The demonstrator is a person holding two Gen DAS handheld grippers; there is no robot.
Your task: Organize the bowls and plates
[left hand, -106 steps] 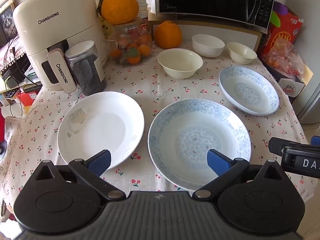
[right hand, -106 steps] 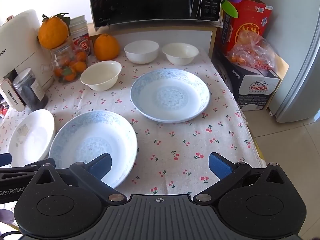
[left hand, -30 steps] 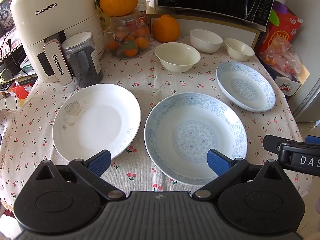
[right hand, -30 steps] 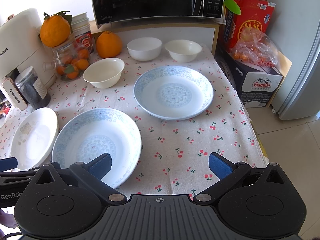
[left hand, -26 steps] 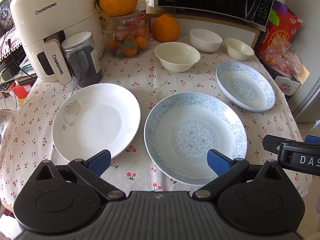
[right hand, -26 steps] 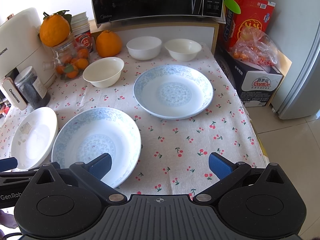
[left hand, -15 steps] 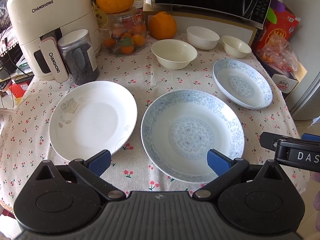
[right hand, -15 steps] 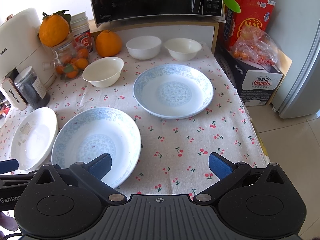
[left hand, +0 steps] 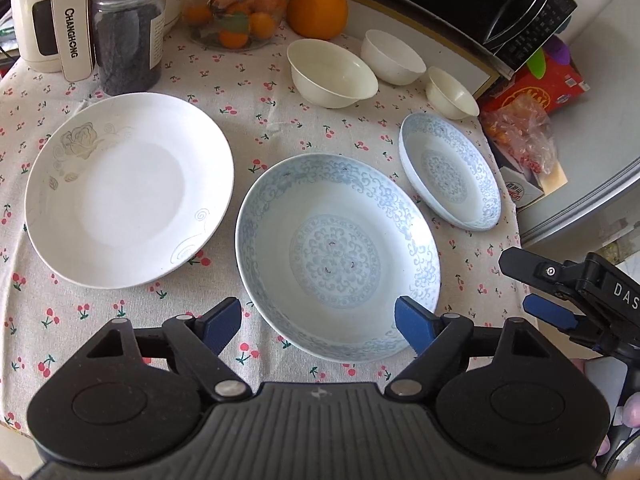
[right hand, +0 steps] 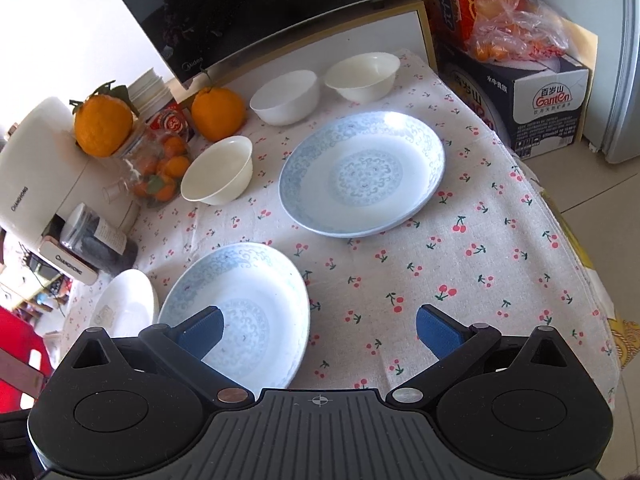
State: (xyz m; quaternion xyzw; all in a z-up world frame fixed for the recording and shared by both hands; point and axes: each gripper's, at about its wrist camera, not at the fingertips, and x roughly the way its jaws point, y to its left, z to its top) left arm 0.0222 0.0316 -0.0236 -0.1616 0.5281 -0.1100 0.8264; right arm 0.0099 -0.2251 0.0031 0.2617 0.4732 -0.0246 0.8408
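On the table [left hand: 280, 92], spread with a cherry-print cloth, the crockery is laid out singly, nothing stacked, so sorting is judged not yet begun. At the left a round white ceramic plate with a faint rose motif [left hand: 128, 188] lies flat and empty. Just beside it, apart, a large blue-patterned porcelain plate [left hand: 338, 254] is set nearest both claws, which suggests it is the first to be lifted. Its near rim is straddled by the left claw [left hand: 318, 322], whose jaws are closing with nothing pressed between the pads. Further right a smaller blue-patterned plate [left hand: 450, 170] lies alone, empty. Behind, three cream bowls [left hand: 332, 74] are lined up toward the microwave, upright and empty. A clear jar of small oranges [left hand: 236, 8] is kept at the back. The right claw [right hand: 318, 334] is held wide apart over bare cloth, gripping nothing.
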